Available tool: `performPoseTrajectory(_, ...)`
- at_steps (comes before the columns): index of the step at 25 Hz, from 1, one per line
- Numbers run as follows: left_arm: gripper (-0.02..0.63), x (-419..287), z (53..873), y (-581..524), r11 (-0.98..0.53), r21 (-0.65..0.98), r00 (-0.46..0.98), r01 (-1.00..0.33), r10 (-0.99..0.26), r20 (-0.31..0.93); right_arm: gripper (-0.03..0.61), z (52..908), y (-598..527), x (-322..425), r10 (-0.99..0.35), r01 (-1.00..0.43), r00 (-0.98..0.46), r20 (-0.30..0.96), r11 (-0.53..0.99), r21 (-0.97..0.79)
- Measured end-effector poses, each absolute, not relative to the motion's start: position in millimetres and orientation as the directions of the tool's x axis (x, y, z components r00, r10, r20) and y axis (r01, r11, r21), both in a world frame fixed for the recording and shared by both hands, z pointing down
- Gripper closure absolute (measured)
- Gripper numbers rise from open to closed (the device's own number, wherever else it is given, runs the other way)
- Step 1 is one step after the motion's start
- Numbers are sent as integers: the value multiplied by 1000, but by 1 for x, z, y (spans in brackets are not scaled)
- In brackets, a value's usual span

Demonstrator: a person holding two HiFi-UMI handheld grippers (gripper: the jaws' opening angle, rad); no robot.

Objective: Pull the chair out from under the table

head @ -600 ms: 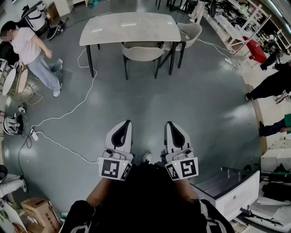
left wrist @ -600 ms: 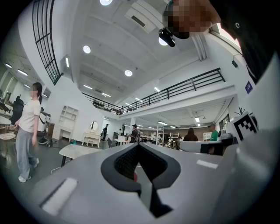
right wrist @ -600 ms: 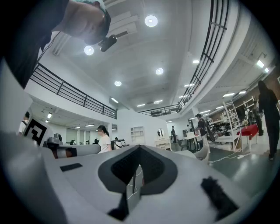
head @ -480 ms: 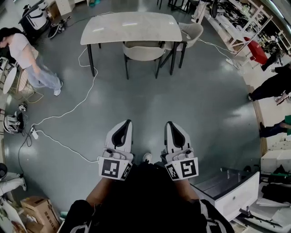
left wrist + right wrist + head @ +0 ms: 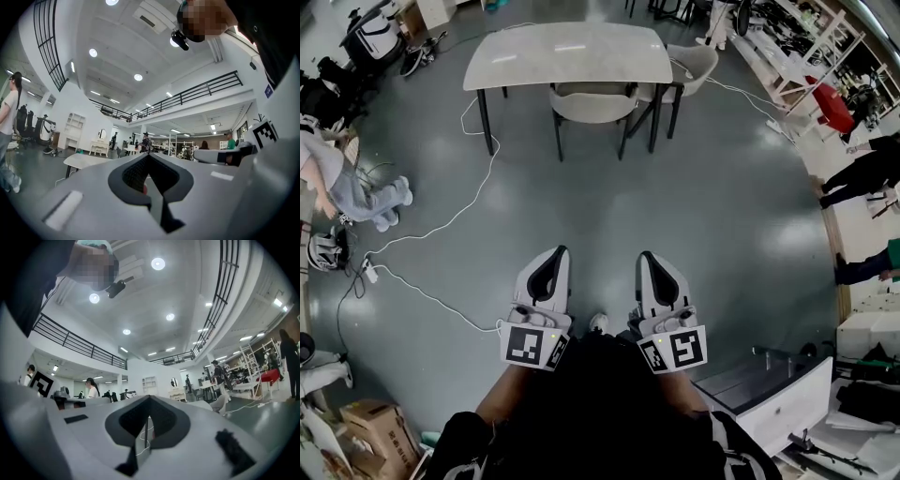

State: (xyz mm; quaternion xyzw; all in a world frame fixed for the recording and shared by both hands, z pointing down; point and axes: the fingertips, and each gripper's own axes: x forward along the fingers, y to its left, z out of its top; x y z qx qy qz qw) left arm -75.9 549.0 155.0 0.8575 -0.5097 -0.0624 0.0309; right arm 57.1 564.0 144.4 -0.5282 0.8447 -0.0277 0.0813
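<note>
While they are held side by side just ahead of the person's dark torso [image 5: 600,408], the left gripper [image 5: 555,258] and the right gripper [image 5: 647,261] each have their jaws pressed together with nothing between them. The chair [image 5: 592,105] stands well apart from both across the grey floor [image 5: 675,206], tucked partly under the near long edge of the table [image 5: 567,52]. A second chair [image 5: 694,64] sits at the table's right end. A white cable [image 5: 441,230] trails over the floor at left.
</note>
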Motion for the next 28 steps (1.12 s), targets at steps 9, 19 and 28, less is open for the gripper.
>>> performPoseTrajectory(9,607,-43,164,543,-456,116,452,-882,-890,-61,563,158,554,91,-884,-872,-456,-103,467,-149)
performPoseTrajectory(19,607,-36,175,496,-463,99,460,-881,-887,-49,563,171,505,97,-884,-869,-455,-109,468,-164)
performPoseTrajectory(28,607,-42,176,364,-511,130,502,-850,-859,-100,563,172,386,92,-906,-897,-405,-120,420,-139)
